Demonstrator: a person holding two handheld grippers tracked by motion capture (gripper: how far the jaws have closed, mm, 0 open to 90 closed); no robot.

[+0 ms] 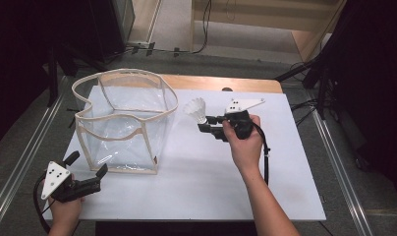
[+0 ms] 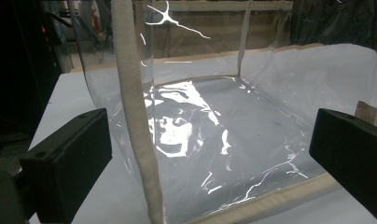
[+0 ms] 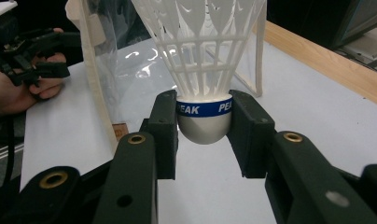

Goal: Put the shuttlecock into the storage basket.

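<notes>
Above white table point(image 1: 196, 191): right gripper point(image 1: 211, 124) clamping shuttlecock point(image 1: 196, 110) cork, needing upright carry over clear bag point(image 1: 123, 123) rim; left gripper point(image 1: 86, 169) gaping wide.

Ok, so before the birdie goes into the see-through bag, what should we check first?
1. Shuttlecock held tight: ok, the right gripper has its fingers clamped on the cork base.
2. Shuttlecock off the table: ok.
3. Clear bag top open: ok.
4. Bag standing up by itself: ok.
5. Left gripper steadying the bag: not ok, open beside its corner, not touching.
6. Way to the bag clear: ok.
</notes>
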